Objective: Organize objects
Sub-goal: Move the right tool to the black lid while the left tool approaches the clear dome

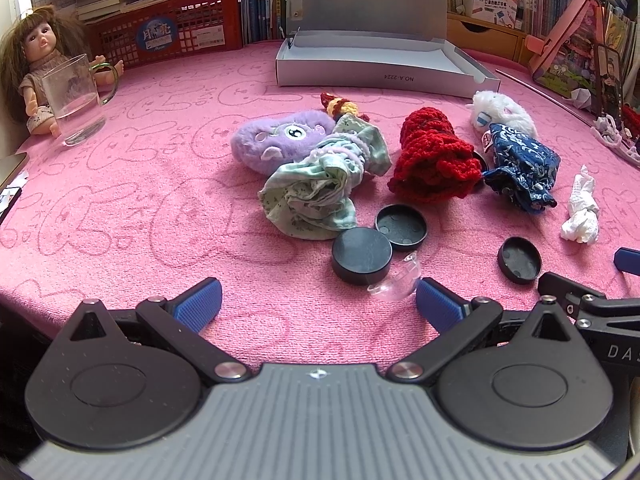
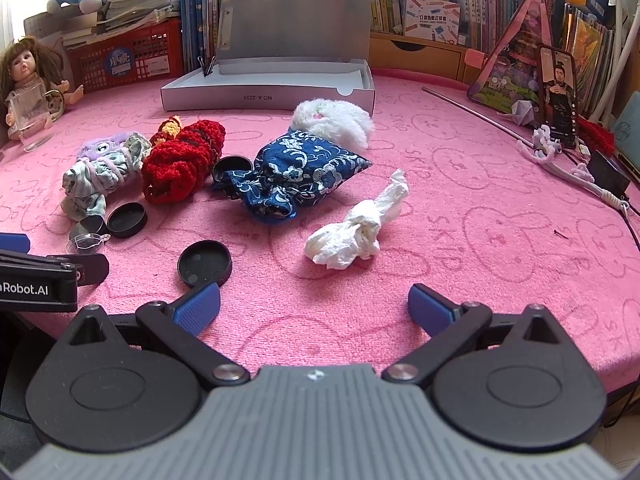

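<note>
On the pink cloth lies a scatter of small items: a purple plush, a green cloth pouch, a red crocheted piece, a blue patterned pouch, a white fluffy toy, a crumpled white tissue, several black round lids and a clear plastic half-dome. An open silver box stands behind them. My left gripper is open just short of the dome. My right gripper is open, nothing between its fingers, below the tissue.
A glass mug and a doll stand at the far left. A red basket and books line the back. A phone, a metal rod and white cord lie at the right.
</note>
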Demonstrator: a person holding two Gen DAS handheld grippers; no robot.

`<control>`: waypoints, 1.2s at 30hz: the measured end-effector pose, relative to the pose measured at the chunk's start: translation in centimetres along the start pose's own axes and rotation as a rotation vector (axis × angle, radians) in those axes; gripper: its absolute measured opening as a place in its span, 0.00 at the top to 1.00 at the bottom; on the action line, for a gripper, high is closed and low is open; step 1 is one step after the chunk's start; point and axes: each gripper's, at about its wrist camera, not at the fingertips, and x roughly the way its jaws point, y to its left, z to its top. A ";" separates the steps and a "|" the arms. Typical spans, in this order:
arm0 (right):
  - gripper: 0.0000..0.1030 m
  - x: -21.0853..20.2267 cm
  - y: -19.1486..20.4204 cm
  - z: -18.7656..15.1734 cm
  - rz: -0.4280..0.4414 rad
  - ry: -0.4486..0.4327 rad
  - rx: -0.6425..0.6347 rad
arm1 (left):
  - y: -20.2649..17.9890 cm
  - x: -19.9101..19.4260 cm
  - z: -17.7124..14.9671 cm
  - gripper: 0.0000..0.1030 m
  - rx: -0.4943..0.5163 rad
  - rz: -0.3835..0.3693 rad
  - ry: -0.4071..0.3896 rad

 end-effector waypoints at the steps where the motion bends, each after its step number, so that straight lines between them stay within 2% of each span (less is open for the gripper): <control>1: 0.01 -0.1 0.0 0.0 0.002 -0.001 -0.002 | 0.0 0.0 0.0 0.00 0.000 0.000 0.000; 10: 0.07 -0.7 0.6 -0.2 0.028 -0.016 -0.033 | 0.0 0.1 -0.1 0.00 -0.004 0.005 -0.022; 18: 0.11 -1.1 1.4 -0.3 0.054 -0.035 -0.061 | 0.1 0.3 0.3 0.00 0.014 -0.017 -0.008; 24: 0.20 -1.5 2.2 -0.4 0.087 -0.056 -0.091 | 0.3 -0.1 -0.5 0.00 0.037 -0.040 -0.066; 28: 0.25 -1.5 2.4 -0.3 0.099 -0.055 -0.096 | 0.6 -0.8 -0.9 0.00 0.021 -0.084 -0.095; 36: 0.37 -1.3 2.7 -0.1 0.123 -0.047 -0.104 | 0.3 -1.4 -1.3 0.00 0.045 -0.097 -0.150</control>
